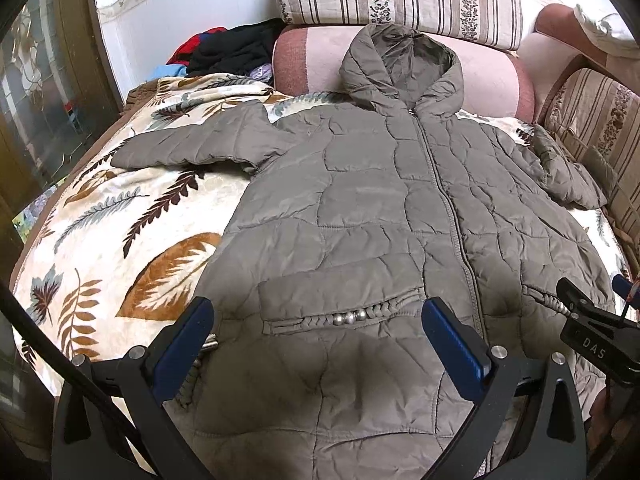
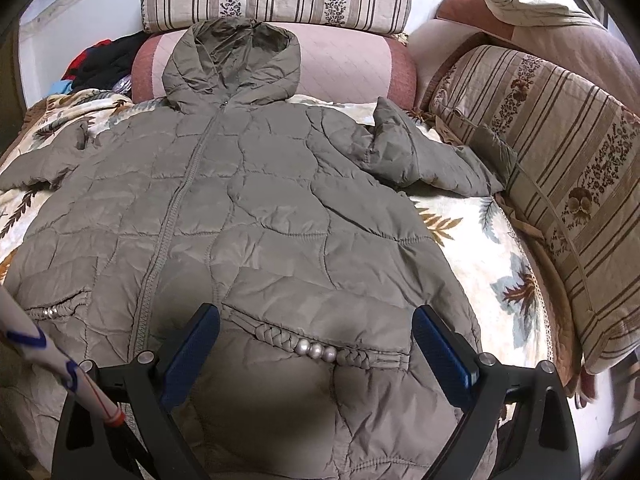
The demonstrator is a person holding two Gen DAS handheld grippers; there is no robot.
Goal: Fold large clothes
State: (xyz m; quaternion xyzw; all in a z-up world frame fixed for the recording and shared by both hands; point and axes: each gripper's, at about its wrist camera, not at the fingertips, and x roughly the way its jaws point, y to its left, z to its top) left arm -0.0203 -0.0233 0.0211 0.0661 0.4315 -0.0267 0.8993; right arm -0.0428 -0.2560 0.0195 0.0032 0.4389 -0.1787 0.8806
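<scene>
Blue-padded left claw (image 1: 318, 344) and right claw (image 2: 316, 350): both spread wide, empty, poised over the hem of a jacket (image 1: 400, 216). Jacket: olive, quilted, puffy, slick; zipped, hooded, lying flat on a leaf-print blanket (image 1: 120, 216). Risks: slippery shell escaping a shallow pinch; padding springing folds open; right sleeve (image 2: 424, 156) bunched beside a striped cushion (image 2: 560, 184).

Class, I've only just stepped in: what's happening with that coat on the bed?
A person holds two grippers over a grey-brown quilted hooded jacket spread front-up on a leaf-patterned blanket. The left gripper and right gripper both hover open near the hem pockets, holding nothing. The sleeves lie out sideways; no fold shows yet.
</scene>
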